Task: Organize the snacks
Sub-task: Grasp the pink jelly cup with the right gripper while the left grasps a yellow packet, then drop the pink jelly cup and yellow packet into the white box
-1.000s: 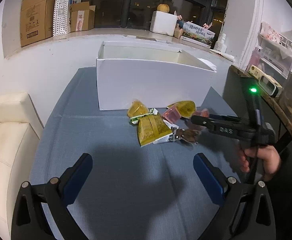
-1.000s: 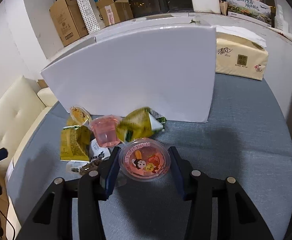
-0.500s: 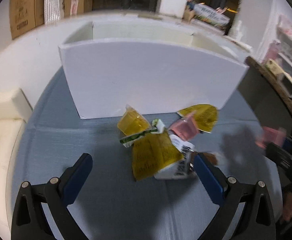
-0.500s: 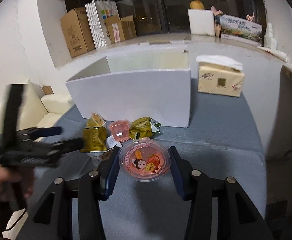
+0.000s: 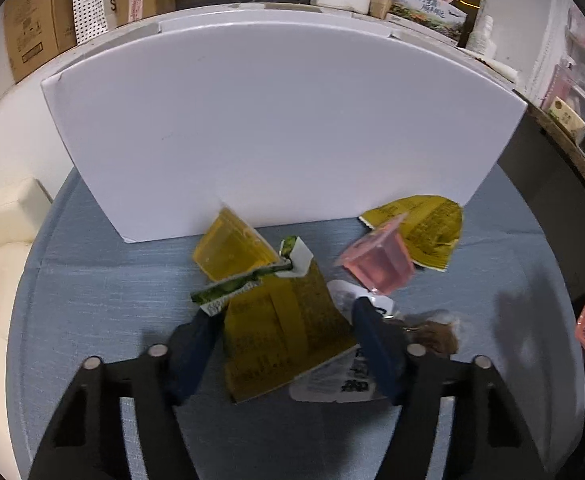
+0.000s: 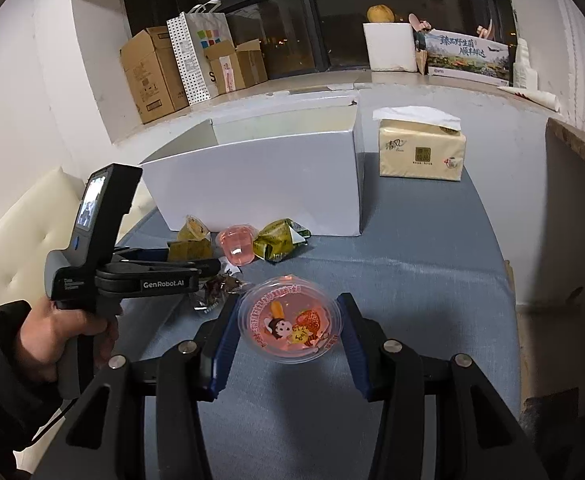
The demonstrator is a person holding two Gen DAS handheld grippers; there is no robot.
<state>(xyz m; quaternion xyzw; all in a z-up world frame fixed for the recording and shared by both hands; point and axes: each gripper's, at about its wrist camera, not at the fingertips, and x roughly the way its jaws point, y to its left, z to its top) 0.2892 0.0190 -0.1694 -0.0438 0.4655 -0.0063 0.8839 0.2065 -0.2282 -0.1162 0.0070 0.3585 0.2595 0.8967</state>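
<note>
"GenRobot.AI" on the left gripper (image 6: 208,266) body, in white letters.

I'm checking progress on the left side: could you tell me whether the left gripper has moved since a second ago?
Yes. The left gripper has come in toward the white box, its jaws closing around the yellow packet.

Snack pile (image 6: 236,248) on table (image 6: 432,248), just near side of box (image 6: 260,188). Tissue pack (image 6: 420,152) right of box. Cartons (image 6: 152,76) on far ledge.
</note>
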